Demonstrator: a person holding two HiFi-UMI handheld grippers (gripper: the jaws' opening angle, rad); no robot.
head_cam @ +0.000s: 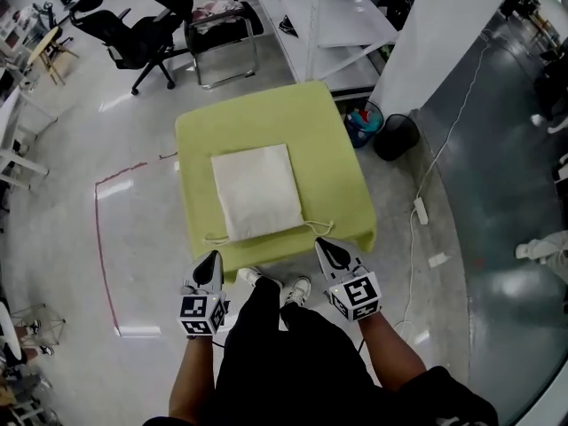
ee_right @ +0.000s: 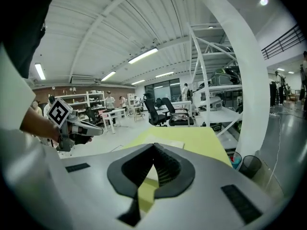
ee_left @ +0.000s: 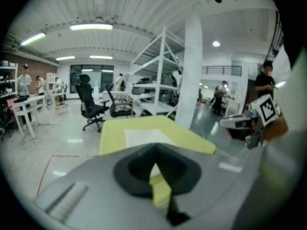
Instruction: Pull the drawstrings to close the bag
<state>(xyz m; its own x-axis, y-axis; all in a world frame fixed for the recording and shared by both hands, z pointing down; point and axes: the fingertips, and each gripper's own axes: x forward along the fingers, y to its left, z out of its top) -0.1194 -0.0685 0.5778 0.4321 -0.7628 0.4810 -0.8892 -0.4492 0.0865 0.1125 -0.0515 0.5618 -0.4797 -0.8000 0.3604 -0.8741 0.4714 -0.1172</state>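
A flat white drawstring bag (head_cam: pixel 256 189) lies on a yellow-green square table (head_cam: pixel 337 162), its mouth toward me. One cord end (head_cam: pixel 216 236) trails out at the near left corner of the bag and the other (head_cam: pixel 320 226) at the near right. My left gripper (head_cam: pixel 213 257) is shut and empty, just short of the table's front edge, below the left cord. My right gripper (head_cam: pixel 321 242) is also shut and empty, tip close to the right cord. In the left gripper view the shut gripper (ee_left: pixel 154 151) points at the bag (ee_left: pixel 146 137). The right gripper view shows that gripper (ee_right: pixel 154 147) shut, table (ee_right: pixel 192 140) ahead.
Black office chairs (head_cam: pixel 142 25) and white shelving (head_cam: pixel 337 16) stand beyond the table. A blue bin (head_cam: pixel 362 124) and a black bin (head_cam: pixel 396 137) sit at its far right corner beside a white pillar (head_cam: pixel 435 34). A cable with a power strip (head_cam: pixel 421 209) lies on the floor at right.
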